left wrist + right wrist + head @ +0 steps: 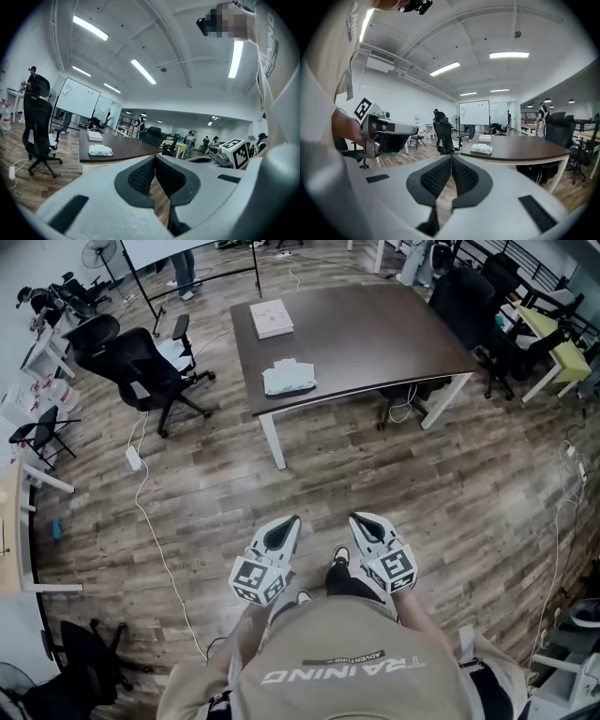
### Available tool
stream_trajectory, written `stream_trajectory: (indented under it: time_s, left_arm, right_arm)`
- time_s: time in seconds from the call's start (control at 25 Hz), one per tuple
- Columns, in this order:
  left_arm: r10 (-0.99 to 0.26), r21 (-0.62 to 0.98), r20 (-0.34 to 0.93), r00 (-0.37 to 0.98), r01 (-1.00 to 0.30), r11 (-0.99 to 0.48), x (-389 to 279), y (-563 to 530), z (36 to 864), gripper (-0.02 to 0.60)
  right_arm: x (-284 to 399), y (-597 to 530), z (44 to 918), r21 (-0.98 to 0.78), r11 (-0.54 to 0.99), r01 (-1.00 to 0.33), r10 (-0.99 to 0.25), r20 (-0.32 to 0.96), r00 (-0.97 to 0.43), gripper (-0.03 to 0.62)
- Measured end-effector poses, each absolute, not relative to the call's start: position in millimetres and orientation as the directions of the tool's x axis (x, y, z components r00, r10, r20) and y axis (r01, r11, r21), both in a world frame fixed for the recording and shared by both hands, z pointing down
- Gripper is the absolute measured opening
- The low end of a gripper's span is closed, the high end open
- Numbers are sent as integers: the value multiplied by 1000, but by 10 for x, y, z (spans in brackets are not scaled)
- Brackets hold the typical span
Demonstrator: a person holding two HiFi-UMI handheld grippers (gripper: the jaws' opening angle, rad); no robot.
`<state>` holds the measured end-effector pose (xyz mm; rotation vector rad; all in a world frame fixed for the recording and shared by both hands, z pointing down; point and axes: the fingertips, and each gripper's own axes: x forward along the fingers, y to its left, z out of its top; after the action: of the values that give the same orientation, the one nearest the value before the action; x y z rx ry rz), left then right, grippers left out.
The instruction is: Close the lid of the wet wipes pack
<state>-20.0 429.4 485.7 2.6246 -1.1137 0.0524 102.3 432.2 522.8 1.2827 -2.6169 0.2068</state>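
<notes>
The wet wipes pack (289, 378) is a white soft pack lying near the front edge of a dark brown table (375, 329). It also shows small in the left gripper view (100, 150) and the right gripper view (481, 148). Whether its lid is up cannot be told at this distance. My left gripper (292, 520) and right gripper (357, 518) are side by side close to my body, over the wooden floor, well short of the table. Both are shut with nothing between the jaws, left gripper (154, 158) and right gripper (452, 157).
A white flat box (272, 318) lies at the table's far left. Black office chairs (141, 367) stand left of the table, with more chairs (469, 296) at its right. A white cable (150, 521) runs over the floor on my left.
</notes>
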Motion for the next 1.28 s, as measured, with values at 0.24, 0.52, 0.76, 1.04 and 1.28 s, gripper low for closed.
stream_trajectory:
  time_s: [0.24,0.52,0.76,1.04,1.28]
  left_arm:
    - [-741,279,143,656,-745,-606,143,3751,4758,9]
    - [-802,309,190,567,-809,-499,274,3354,4956,9]
    - [-800,340,217,559,-812,-475,377,3123,5034,9]
    - [-770,360,222,598,-784,-505,353,2730,5192,9]
    - [-749,325,144,647,-745,-582,289,2120,5018,9]
  right_arm:
    - [1365,3773,5467,-42,682,-730,-684,318,-657,15]
    - [1640,3078,5585,-70,722,-688,-643,298,-705,15]
    - [1662,2874,5601,-108,741,-663,-615,287,-734,15]
    - [1599,2651,5667,-115,725,-679,-625,306,-718,15]
    - [1661,2172,5548,-108,655,-747,-679,349,-646,14]
